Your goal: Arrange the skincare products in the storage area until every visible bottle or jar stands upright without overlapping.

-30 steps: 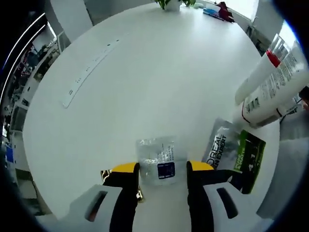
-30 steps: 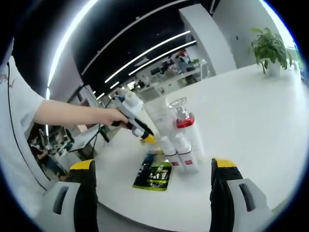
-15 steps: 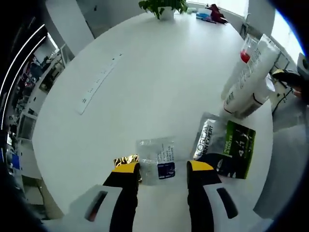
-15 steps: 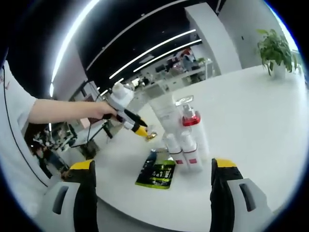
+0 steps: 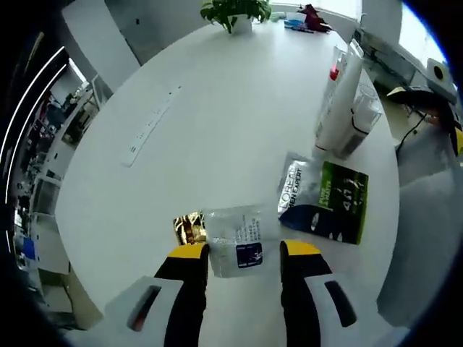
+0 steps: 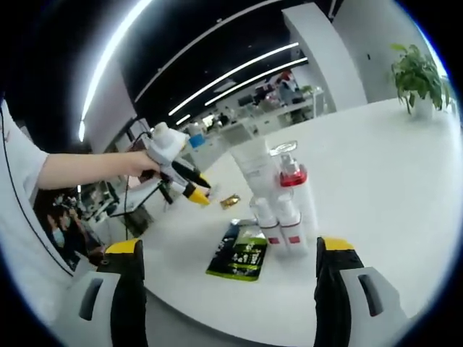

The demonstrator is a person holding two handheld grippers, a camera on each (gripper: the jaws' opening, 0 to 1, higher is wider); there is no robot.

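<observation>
Lifted clear of the table since 1 second ago, the left gripper (image 5: 244, 253) holds a clear plastic sachet (image 5: 234, 239) pinched between its yellow-tipped jaws, and a small gold foil packet (image 5: 189, 228), hidden earlier, lies uncovered on the white round table (image 5: 217, 123) just left of the sachet. To the right of the jaws a green and silver L'Oreal Men Expert sachet (image 5: 323, 202) lies flat. Beyond it stands a tight cluster of white skincare bottles (image 5: 346, 108), upright, one with a red cap. A white power strip (image 5: 150, 123) lies farther off on the tabletop, and a potted plant (image 5: 233, 12) stands at the far edge.

From the right gripper view, the right gripper (image 6: 224, 271) hovers with its jaws spread wide and nothing between them, facing the same bottles (image 6: 278, 199) and the green sachet (image 6: 239, 259) lying just in front of them. The person's hand (image 6: 137, 165) holds the left gripper (image 6: 195, 195) above the table's near edge.
</observation>
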